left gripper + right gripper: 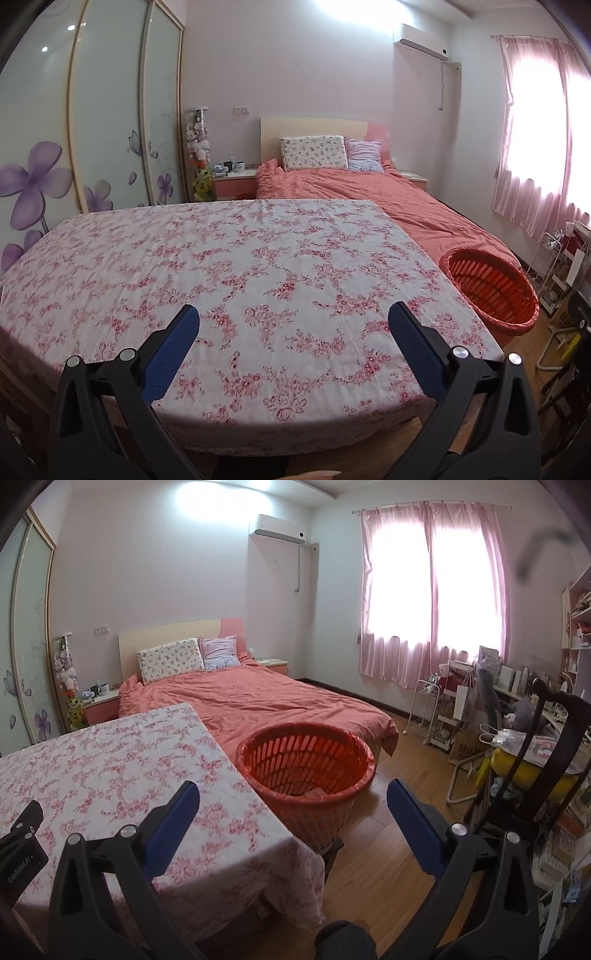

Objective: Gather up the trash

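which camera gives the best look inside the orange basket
The right wrist view: the orange basket sits near centre, with its whole rim and interior visible. The left wrist view shows it only at the right, beside the table.

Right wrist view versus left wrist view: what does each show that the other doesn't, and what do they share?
Only the right wrist view shows the cluttered desk, the dark chair, and the left gripper's body at its edge.

Only the left wrist view shows the wardrobe's big purple flower.

Both show the floral-clothed table, orange basket, bed, air conditioner, and an open, empty gripper: left, right.
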`<action>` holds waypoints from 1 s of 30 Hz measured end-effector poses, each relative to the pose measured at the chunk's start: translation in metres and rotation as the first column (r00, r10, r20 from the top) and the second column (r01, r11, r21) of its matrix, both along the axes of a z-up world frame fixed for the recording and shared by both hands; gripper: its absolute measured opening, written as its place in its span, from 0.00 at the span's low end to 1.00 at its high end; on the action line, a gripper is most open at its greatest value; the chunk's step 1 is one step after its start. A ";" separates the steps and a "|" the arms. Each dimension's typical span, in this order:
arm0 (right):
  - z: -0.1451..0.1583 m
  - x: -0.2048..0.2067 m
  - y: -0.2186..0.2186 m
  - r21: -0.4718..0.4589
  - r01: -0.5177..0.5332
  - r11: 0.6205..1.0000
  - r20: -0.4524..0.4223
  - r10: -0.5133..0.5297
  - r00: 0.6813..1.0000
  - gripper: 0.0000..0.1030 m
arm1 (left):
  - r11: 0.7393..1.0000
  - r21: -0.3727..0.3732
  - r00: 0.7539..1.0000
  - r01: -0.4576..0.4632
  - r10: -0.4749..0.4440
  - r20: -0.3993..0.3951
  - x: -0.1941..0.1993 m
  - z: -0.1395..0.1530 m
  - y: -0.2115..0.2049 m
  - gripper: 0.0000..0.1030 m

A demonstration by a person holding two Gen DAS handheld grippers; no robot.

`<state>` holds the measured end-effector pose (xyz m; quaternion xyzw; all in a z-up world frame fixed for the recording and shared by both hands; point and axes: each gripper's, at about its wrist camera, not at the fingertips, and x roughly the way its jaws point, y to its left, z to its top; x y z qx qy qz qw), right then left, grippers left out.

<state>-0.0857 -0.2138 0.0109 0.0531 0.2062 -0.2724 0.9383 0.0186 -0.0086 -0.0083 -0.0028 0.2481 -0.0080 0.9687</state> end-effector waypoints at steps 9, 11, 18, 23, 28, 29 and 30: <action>-0.014 0.003 -0.003 0.079 0.012 0.997 -0.093 -0.005 0.996 0.96 | 1.000 -0.002 0.999 0.030 -0.030 -0.020 -0.007 -0.004 -0.003 0.98; -0.015 0.003 -0.002 0.085 0.009 0.996 -0.104 0.000 0.995 0.96 | 0.999 -0.001 0.999 0.033 -0.033 -0.018 -0.008 -0.004 -0.003 0.98; -0.014 0.004 0.001 0.101 -0.019 0.995 -0.105 0.030 0.994 0.96 | 1.000 -0.001 0.999 0.030 -0.030 -0.015 -0.011 -0.002 -0.002 0.98; -0.013 0.002 0.002 0.102 -0.022 0.995 -0.105 0.032 0.994 0.96 | 1.000 -0.004 1.000 0.025 -0.025 -0.018 -0.013 -0.002 -0.001 0.98; -0.011 0.001 0.003 0.092 -0.010 0.996 -0.097 0.019 0.995 0.96 | 1.000 0.005 1.000 0.020 -0.020 -0.004 -0.015 0.002 -0.003 0.98; -0.011 0.000 0.003 0.092 -0.008 0.996 -0.096 0.017 0.995 0.96 | 1.000 0.007 1.000 0.018 -0.018 0.000 -0.015 0.003 -0.003 0.98; -0.011 -0.001 0.003 0.091 -0.005 0.996 -0.095 0.014 0.995 0.96 | 1.000 0.010 1.000 0.017 -0.017 0.003 -0.016 0.004 -0.003 0.98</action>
